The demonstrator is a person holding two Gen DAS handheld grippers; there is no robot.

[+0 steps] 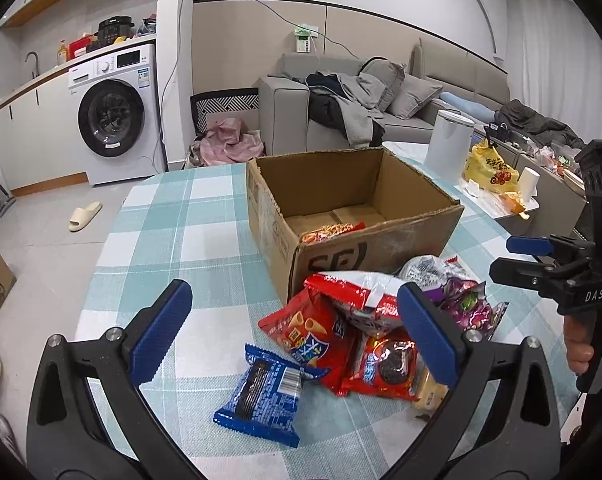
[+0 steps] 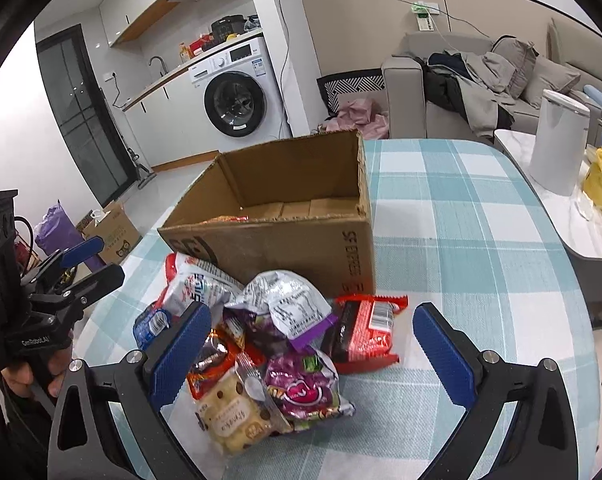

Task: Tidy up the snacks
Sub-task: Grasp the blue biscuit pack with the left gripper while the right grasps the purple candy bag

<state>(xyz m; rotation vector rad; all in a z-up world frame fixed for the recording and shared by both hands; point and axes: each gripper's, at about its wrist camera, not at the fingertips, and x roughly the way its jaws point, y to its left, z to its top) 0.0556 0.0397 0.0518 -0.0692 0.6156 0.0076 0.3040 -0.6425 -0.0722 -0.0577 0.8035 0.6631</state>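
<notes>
An open cardboard box (image 1: 365, 236) (image 2: 301, 240) stands on the checked tablecloth, with one orange-red snack packet (image 1: 331, 230) lying inside. A pile of snack packets lies in front of it. My left gripper (image 1: 295, 334) is open above a red cone-snack bag (image 1: 307, 330), with a blue cookie packet (image 1: 263, 394) and a red cookie packet (image 1: 387, 364) close by. My right gripper (image 2: 313, 354) is open over a purple candy bag (image 2: 305, 388), a silver-backed bag (image 2: 289, 300), a beige biscuit packet (image 2: 237, 412) and a red wafer packet (image 2: 363, 328). Neither gripper holds anything.
The table (image 1: 173, 224) (image 2: 481, 240) ends near a side counter holding a white bin (image 2: 559, 140) and a yellow bag (image 1: 491, 170). A sofa (image 1: 381, 96) and a washing machine (image 1: 115, 114) stand behind. A cardboard box (image 2: 111, 234) sits on the floor.
</notes>
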